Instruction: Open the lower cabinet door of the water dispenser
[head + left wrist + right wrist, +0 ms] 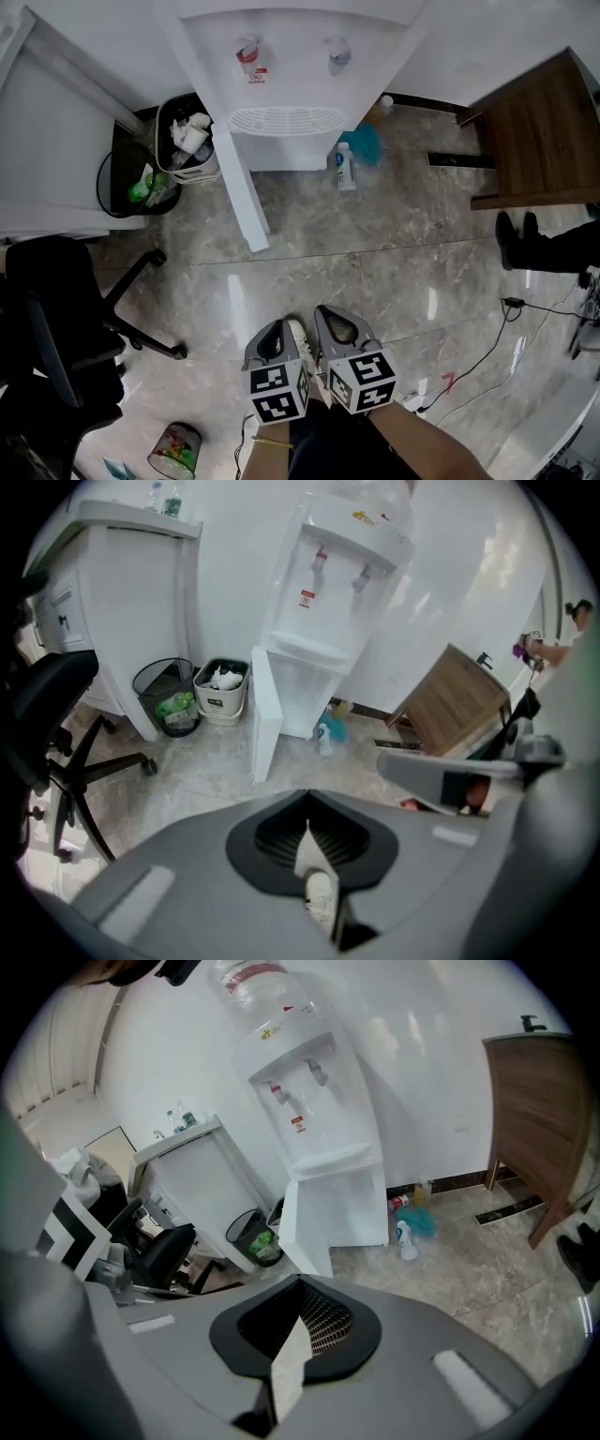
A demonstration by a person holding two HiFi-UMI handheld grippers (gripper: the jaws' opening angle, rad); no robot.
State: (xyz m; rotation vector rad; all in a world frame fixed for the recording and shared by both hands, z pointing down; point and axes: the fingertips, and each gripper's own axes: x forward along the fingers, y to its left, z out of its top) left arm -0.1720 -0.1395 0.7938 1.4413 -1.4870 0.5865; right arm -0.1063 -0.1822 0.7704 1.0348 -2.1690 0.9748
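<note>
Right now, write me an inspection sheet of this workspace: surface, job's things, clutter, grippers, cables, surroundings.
Surface: glossy marbled floor tiles.
Job's things: water dispenser against the wall; its lower cabinet door stands swung open.
Clutter: white bottle by a teal cloth on one side of the dispenser; black mesh bin and full white bin on the other.
Grippers: left gripper and right gripper both shut, empty, side by side, away from the dispenser.
Cables: black cable across the floor on the right gripper's side.
Surroundings: black office chair, wooden cabinet, a person's shoes.
</note>
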